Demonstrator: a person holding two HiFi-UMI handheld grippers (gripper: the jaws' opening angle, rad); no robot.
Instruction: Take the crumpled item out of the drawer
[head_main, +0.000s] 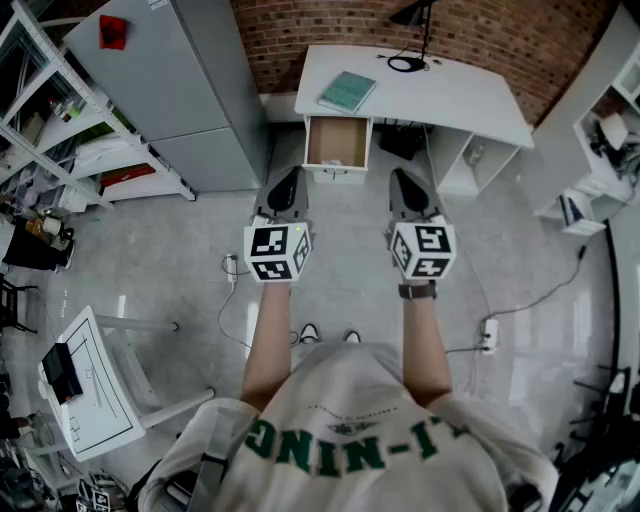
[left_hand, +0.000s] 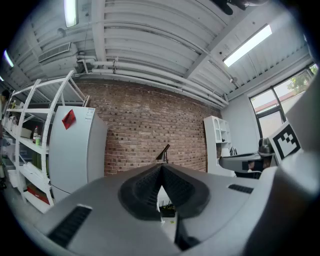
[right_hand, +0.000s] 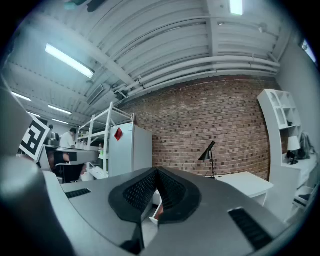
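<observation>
**Head view:** A person (head_main: 350, 430) is standing on the grey floor facing a white desk (head_main: 450, 95), holding the 2 grippers side by side and apart from each other. The left gripper (head_main: 291, 175) and the right gripper (head_main: 402, 176) are both pointing toward the drawer (head_main: 337, 143), which is hanging pulled out at the desk's left end. Its brown inside is showing, but the crumpled item is too small to make out there. A green book (head_main: 347, 92) is lying on the desk just above the drawer. A black lamp (head_main: 408, 62) is standing further back, and a grey cabinet (head_main: 180, 90) is standing to the left of the desk.

**Left gripper view:** The left gripper (left_hand: 161, 172) is keeping its 2 jaws pressed together with nothing between them. It is facing a brick wall (left_hand: 150, 125), with the cabinet (left_hand: 75, 150) at left and the lamp (left_hand: 163, 152) poking up above the jaw tips.

**Right gripper view:** The right gripper (right_hand: 156, 175) is also holding its jaws tip to tip, empty. A sliver of the open drawer (right_hand: 158, 214) is peeking through the gap beneath the tips. The desk (right_hand: 245, 182) and the lamp (right_hand: 207, 151) are showing at right.
</observation>
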